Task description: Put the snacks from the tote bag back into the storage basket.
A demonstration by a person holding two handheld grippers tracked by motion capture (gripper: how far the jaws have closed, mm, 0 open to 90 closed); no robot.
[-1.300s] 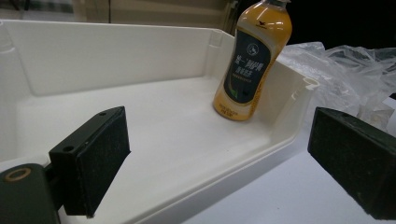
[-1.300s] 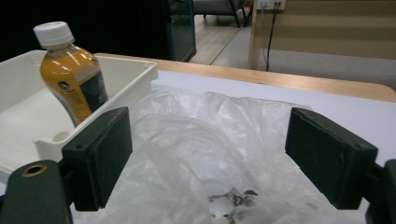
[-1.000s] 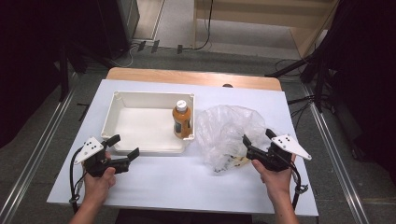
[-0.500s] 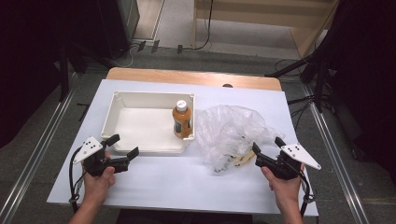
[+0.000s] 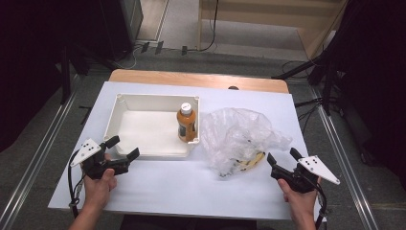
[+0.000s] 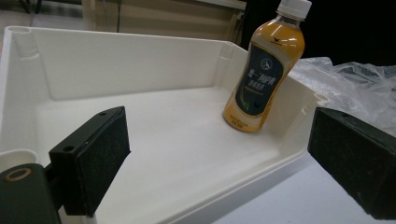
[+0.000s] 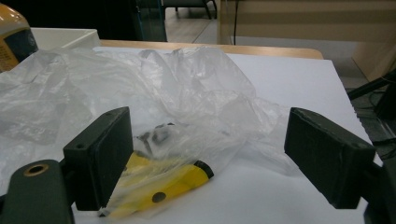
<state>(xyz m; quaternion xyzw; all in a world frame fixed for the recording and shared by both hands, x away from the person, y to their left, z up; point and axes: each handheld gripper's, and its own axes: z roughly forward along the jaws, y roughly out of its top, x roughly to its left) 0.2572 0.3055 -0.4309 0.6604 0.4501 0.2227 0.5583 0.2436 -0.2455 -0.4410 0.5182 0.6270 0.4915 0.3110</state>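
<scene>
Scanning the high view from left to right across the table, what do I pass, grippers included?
Left gripper → white tray → orange drink bottle → clear plastic bag with something yellow inside → right gripper.

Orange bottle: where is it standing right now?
In the high view the orange bottle stands upright inside the white tray, against its right wall, with the crumpled plastic bag just outside that wall.
</scene>
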